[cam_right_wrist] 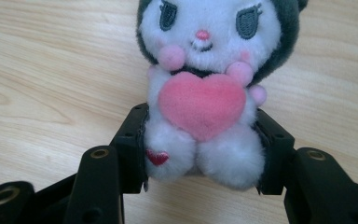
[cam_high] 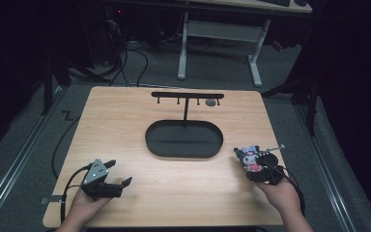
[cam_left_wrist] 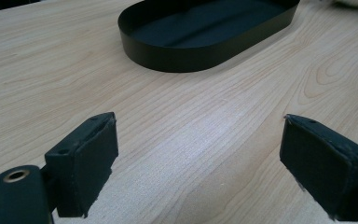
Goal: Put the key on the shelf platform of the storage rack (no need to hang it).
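Plush toy (cam_right_wrist: 204, 100) clamped at the lower body by right gripper (cam_right_wrist: 200, 149), pads pressing both flanks, face and pink heart toward the camera; sits over the table (cam_high: 174, 188) near its right edge, just right of the black oval tray (cam_high: 184, 139). Left gripper (cam_left_wrist: 198, 163) jaws wide apart, nothing between, low over bare wood near front-left.
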A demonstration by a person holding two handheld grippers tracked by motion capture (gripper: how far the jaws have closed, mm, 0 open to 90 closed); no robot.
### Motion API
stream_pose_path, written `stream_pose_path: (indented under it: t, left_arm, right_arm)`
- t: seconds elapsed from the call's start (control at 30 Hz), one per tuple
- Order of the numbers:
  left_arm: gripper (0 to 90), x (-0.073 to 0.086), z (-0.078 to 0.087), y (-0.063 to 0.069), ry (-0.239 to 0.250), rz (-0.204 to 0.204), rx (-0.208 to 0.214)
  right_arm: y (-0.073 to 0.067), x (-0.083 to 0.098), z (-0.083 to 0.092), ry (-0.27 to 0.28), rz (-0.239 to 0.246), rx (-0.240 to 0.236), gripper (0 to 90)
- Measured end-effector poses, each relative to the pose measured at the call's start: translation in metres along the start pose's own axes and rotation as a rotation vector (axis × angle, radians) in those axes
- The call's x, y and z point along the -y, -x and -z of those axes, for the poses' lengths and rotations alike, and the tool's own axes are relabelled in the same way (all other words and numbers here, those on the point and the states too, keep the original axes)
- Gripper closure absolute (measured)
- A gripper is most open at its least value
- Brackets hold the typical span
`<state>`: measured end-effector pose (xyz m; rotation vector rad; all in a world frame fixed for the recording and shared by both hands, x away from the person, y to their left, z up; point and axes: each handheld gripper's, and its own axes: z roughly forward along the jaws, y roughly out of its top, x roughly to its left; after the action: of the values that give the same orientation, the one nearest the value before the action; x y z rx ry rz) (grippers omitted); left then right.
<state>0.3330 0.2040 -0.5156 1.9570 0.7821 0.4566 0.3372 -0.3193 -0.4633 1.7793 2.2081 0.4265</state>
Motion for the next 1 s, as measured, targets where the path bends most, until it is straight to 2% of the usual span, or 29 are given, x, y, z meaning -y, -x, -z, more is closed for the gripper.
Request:
stream_pose_path:
  t: [0.4,1.0]
  left_arm:
    - [12.2,0.000,0.000,0.000,0.002,0.001,0.001]
    - [12.2,0.000,0.000,-0.001,0.006,0.001,-0.002]
  right_arm:
    - [-0.013,-0.015,0.015,0.034,0.024,-0.014,48.2]
    - [-0.029,-0.034,0.023,0.061,0.062,-0.024,48.1]
